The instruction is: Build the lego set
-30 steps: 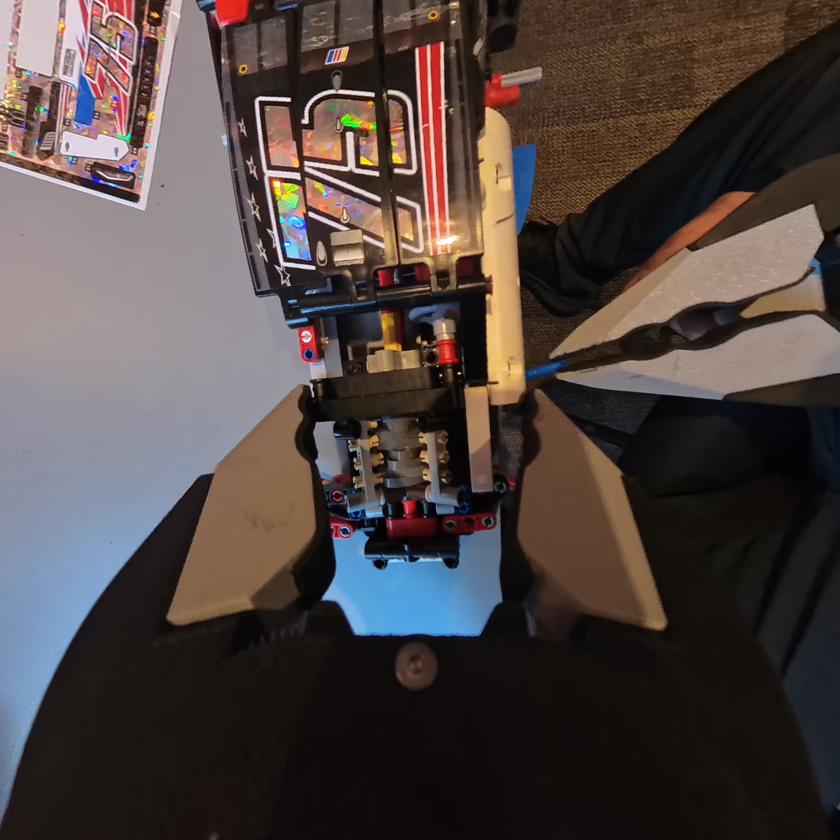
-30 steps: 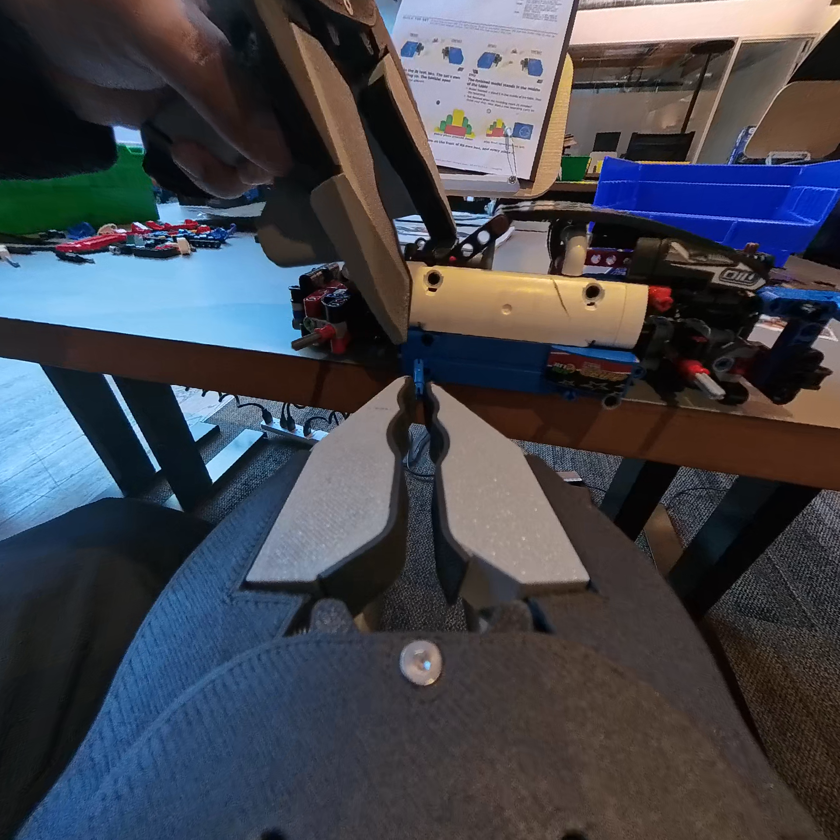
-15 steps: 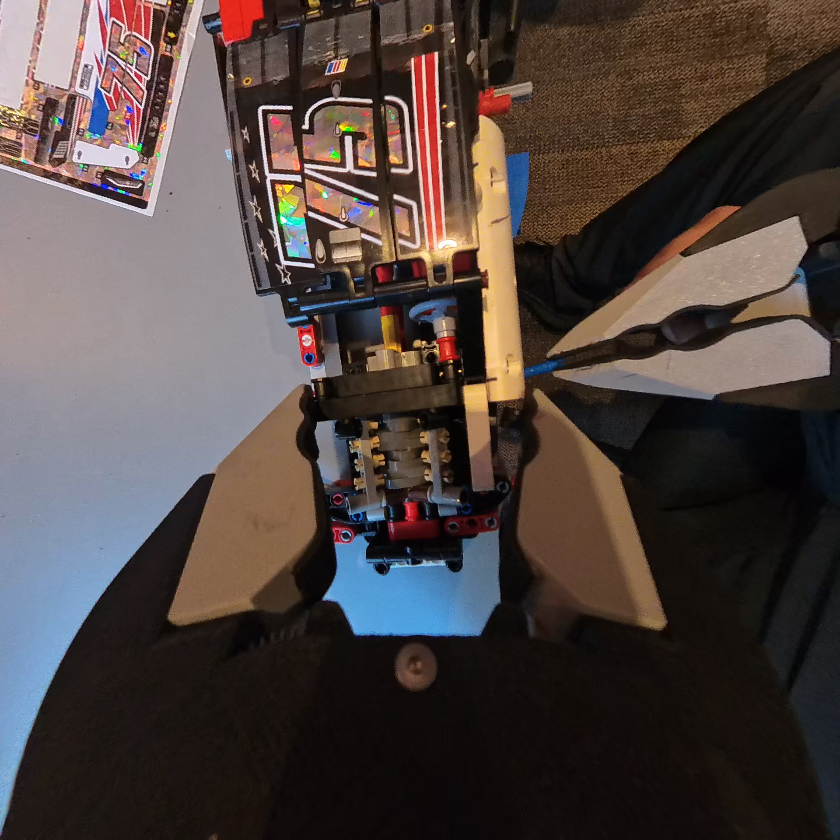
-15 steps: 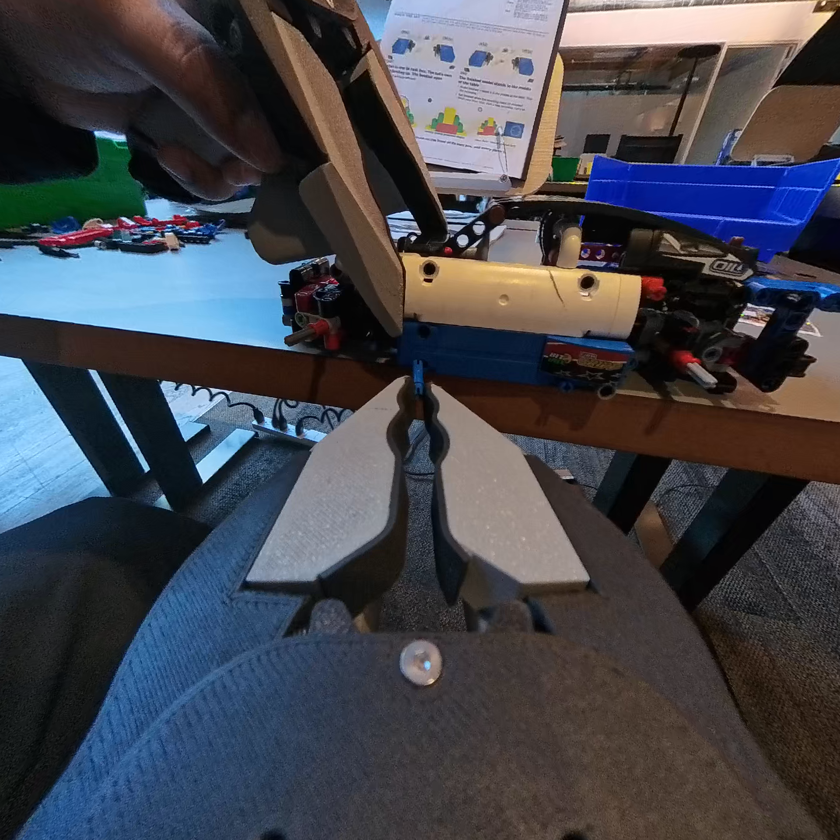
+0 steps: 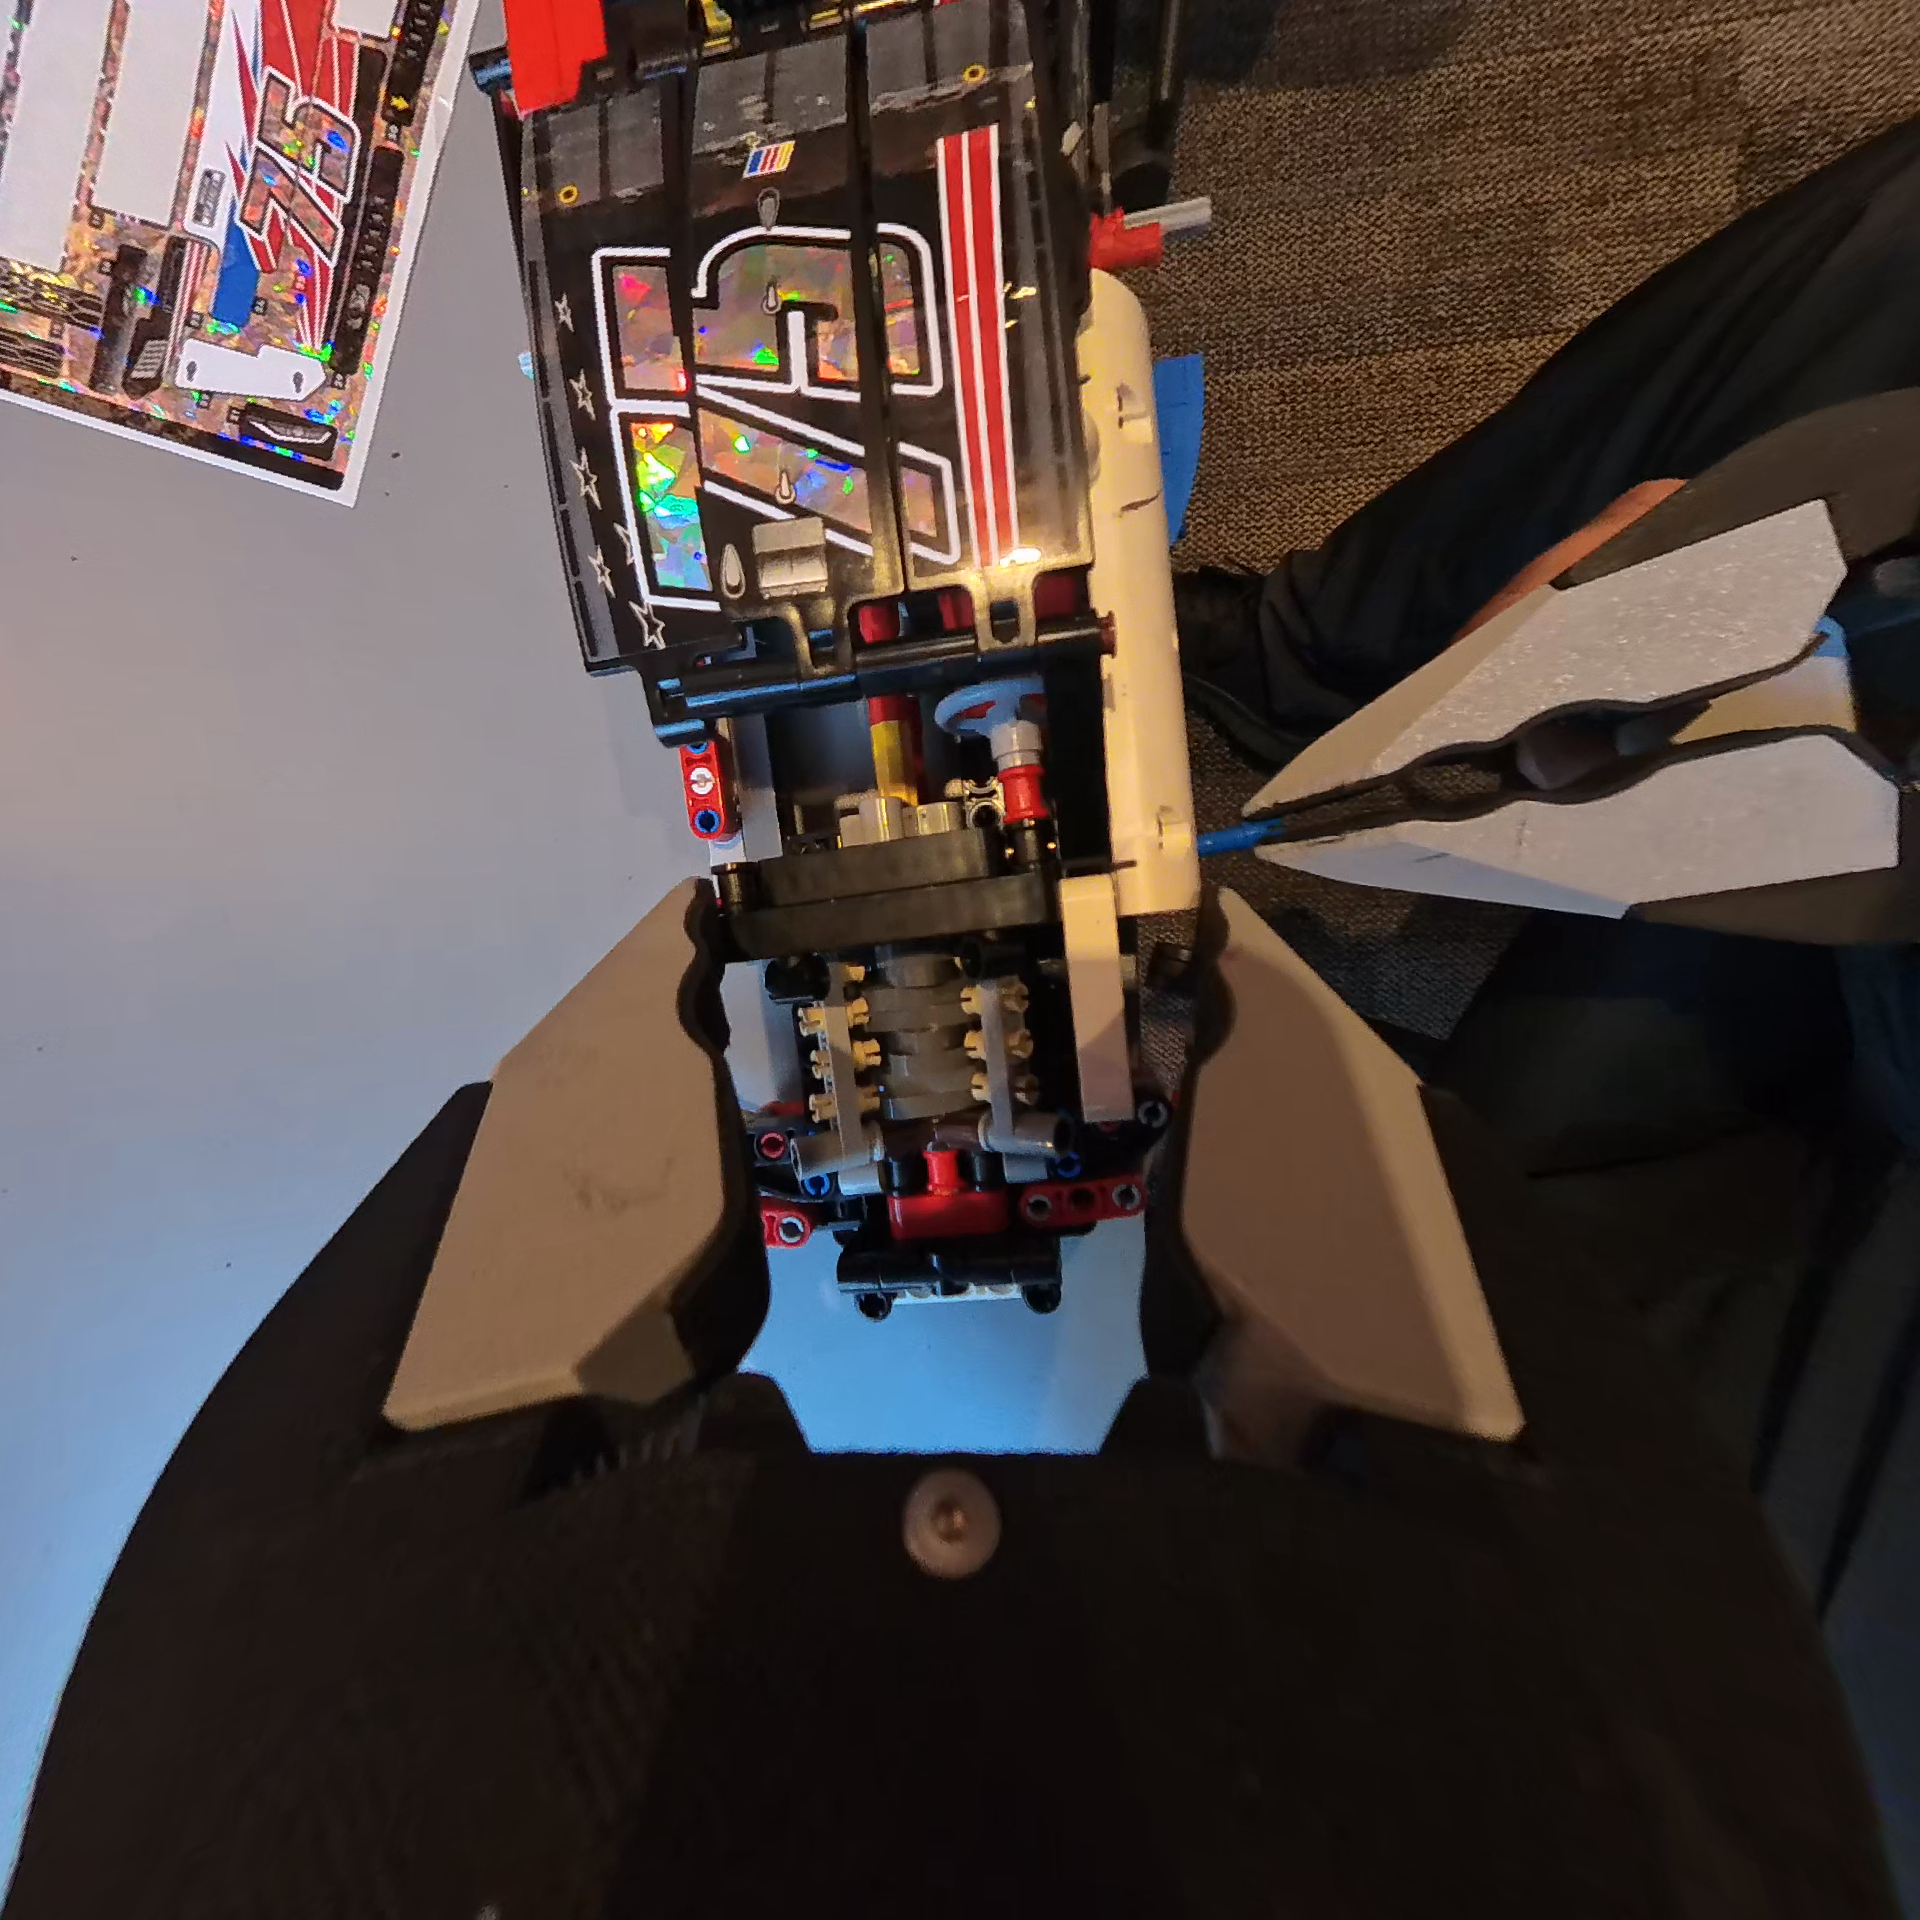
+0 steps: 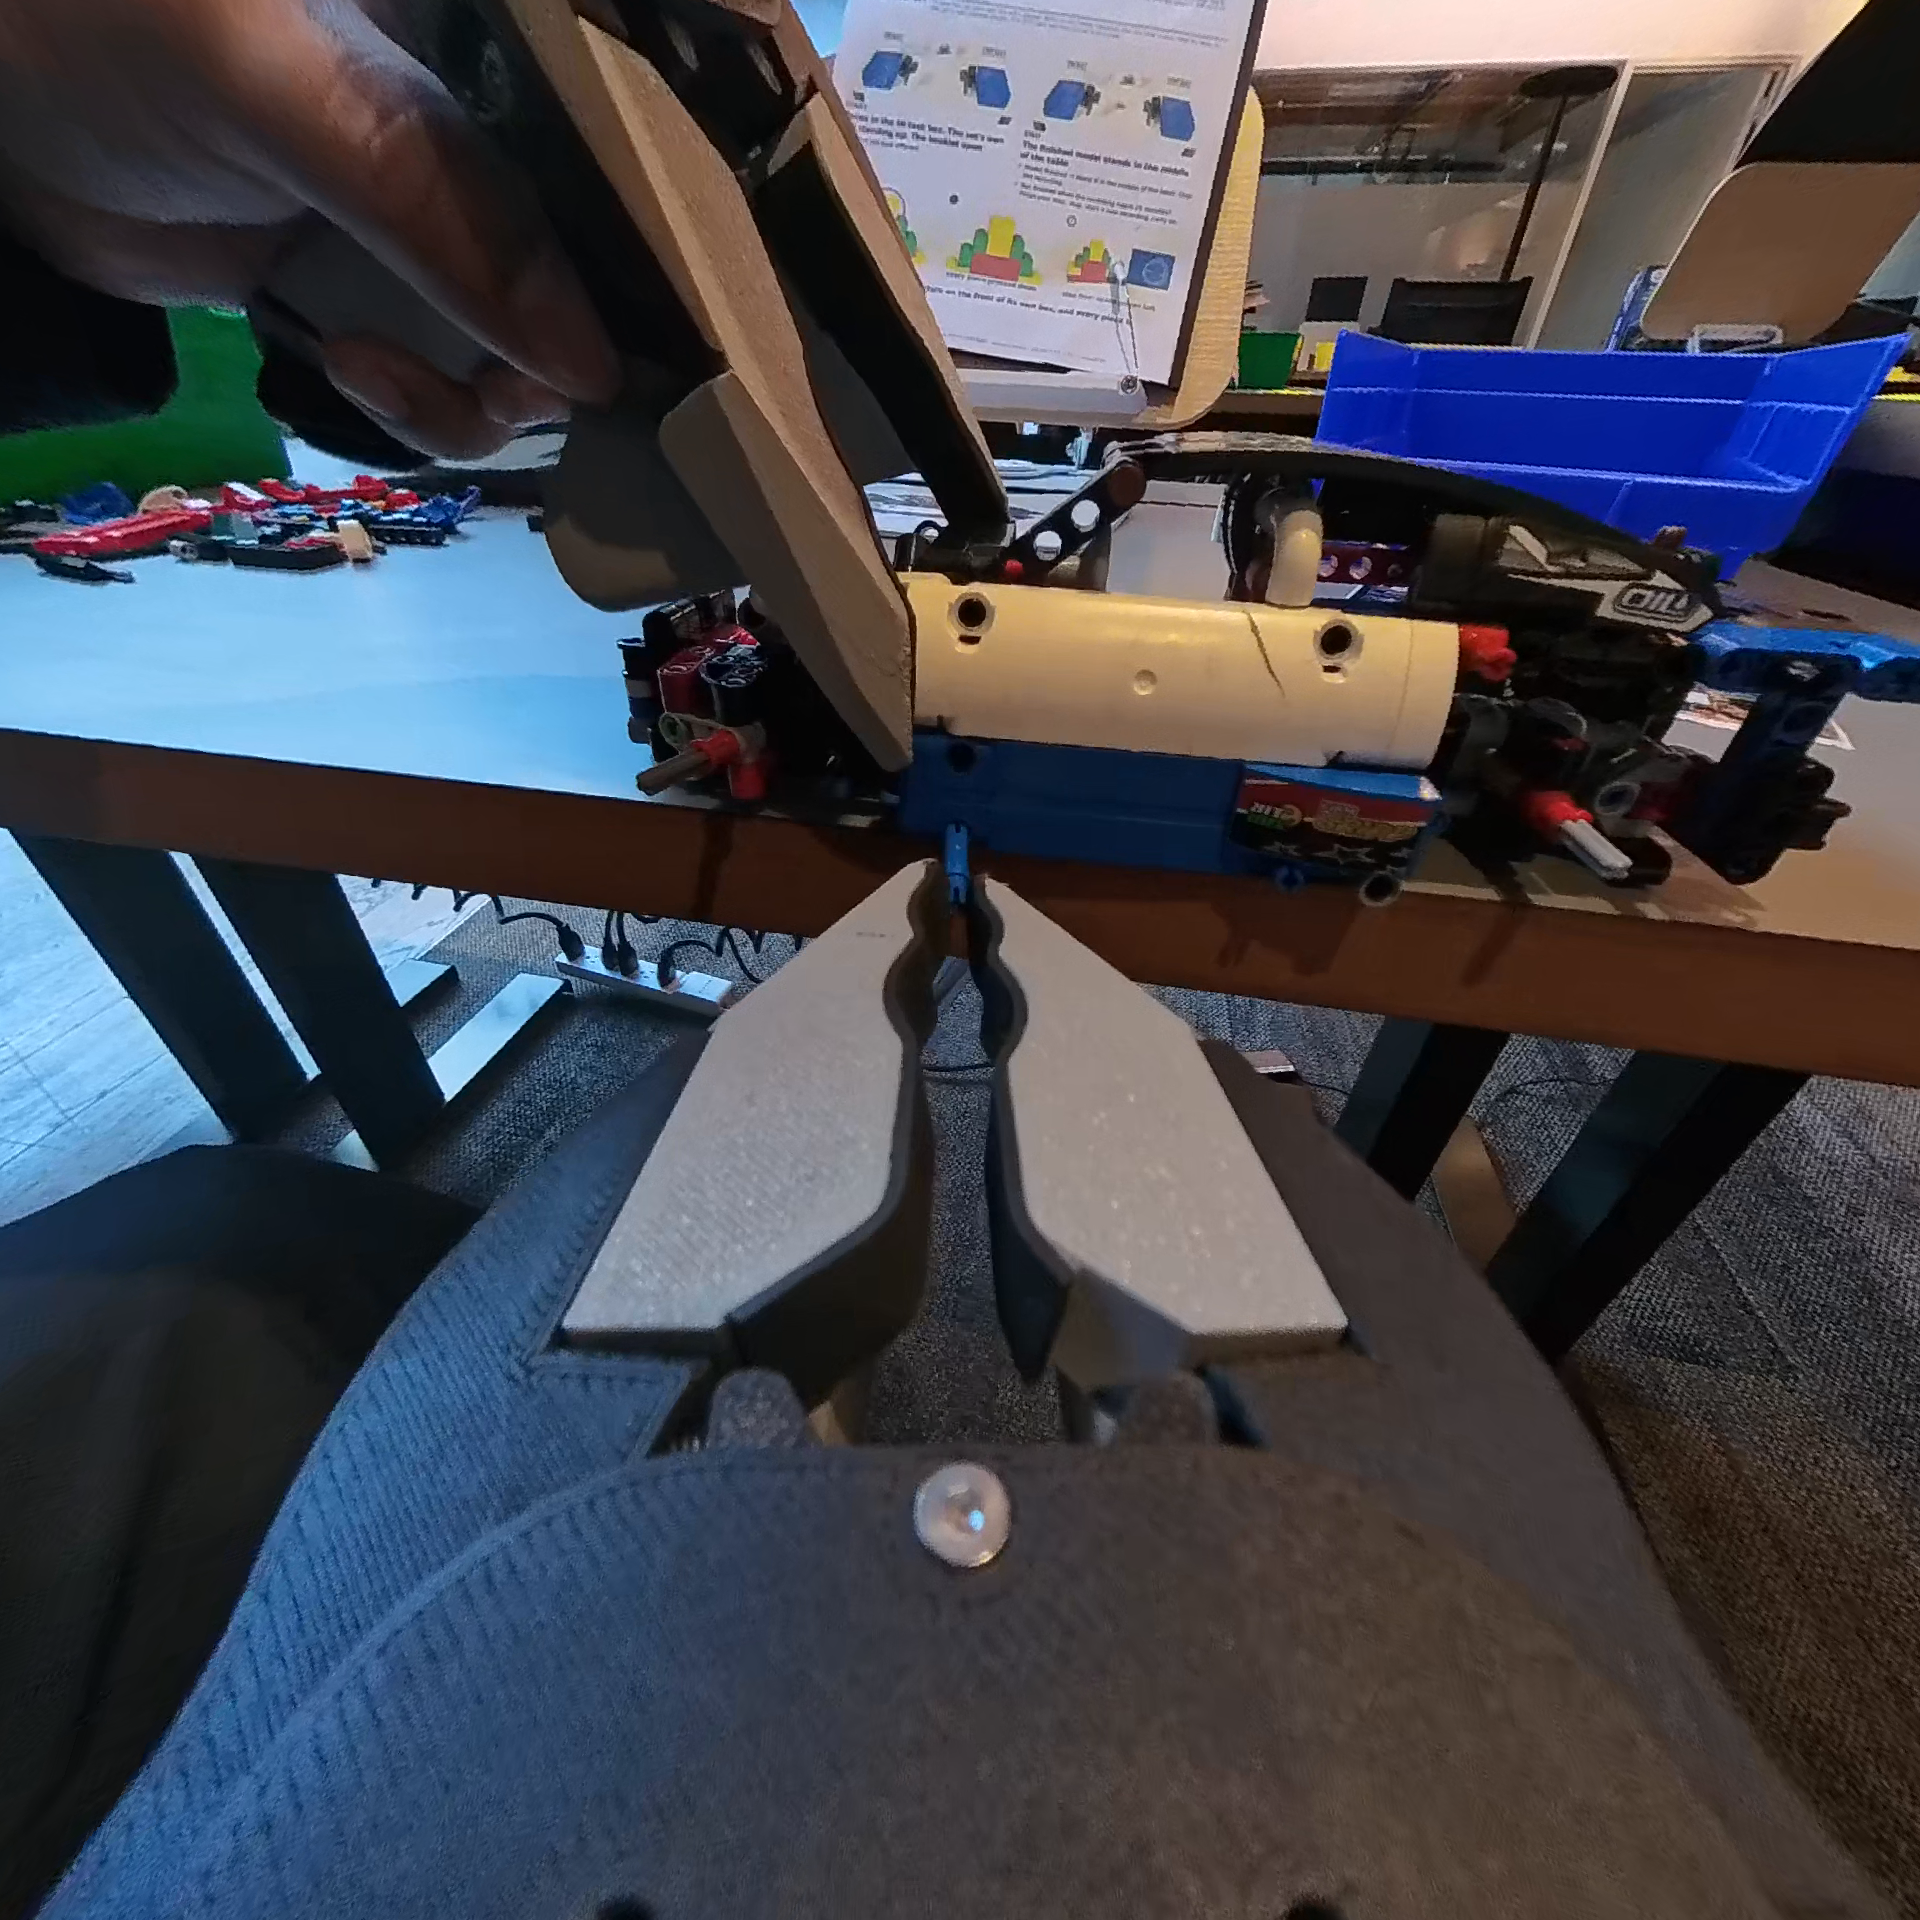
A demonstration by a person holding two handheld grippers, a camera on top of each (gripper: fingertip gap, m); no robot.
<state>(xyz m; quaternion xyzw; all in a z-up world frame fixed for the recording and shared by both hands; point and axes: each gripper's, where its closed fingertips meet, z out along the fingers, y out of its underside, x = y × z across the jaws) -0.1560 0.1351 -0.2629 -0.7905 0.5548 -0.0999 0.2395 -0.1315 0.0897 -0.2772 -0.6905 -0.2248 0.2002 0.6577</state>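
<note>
Both grippers are on the job. My left gripper (image 5: 956,935) is clamped across the nose end of the car (image 5: 831,416), one finger on each flank, pinning it to the table (image 5: 260,831) right at the near edge. My right gripper (image 6: 954,899) has its tips pinched together on a small blue pin (image 6: 954,862), and the pin's free end sits at the lower edge of the blue side panel (image 6: 1070,800), just under a hole there; I cannot tell whether it has entered anything yet.

Largest first: the car lies flat along the table edge, its side toward the right wrist camera. Its black roof (image 5: 810,343) with shiny stickers is on, as is the long white side tube (image 6: 1174,665) and the blue panel beneath it. The engine bay (image 5: 925,1049) is open, with grey and tan parts showing, and bare red and black connectors stick out at the front. At the far end a blue frame (image 6: 1787,665) and a red axle stub (image 6: 1558,821) stand uncovered.

My judgement is that the build is well past halfway: chassis, roof and one side are done, while nose, tail and probably wheels remain. A sticker sheet (image 5: 197,229) lies beside the car with some decals unused, and loose pieces (image 6: 239,530) are scattered farther back on the table. A blue bin (image 6: 1600,426) and an instruction sheet (image 6: 1049,177) stand behind.

Smallest thing is the one in hand: seating this pin is the current step, by my reading.
</note>
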